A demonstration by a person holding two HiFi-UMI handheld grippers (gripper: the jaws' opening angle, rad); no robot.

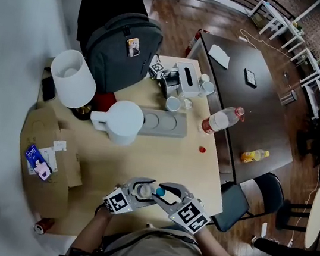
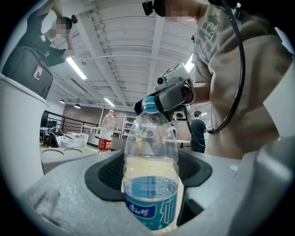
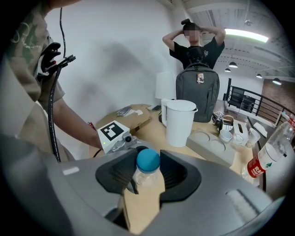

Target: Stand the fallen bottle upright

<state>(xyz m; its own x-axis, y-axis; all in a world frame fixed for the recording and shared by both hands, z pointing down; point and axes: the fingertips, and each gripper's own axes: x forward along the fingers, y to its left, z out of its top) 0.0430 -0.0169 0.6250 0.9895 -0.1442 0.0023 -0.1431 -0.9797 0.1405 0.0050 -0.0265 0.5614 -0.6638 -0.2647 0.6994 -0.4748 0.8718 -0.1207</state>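
The left tongs pinch the clear bottle, upright at the near edge of the worktop. The right tongs are spread around its blue cap. Its blue label has white Chinese writing.

At the near edge of the counter, a bottle sits between the left hand-held gripper and the right hand-held gripper. Farther off, a jug stands left of a tray, with a backpack behind them. A second bottle is at the right edge.
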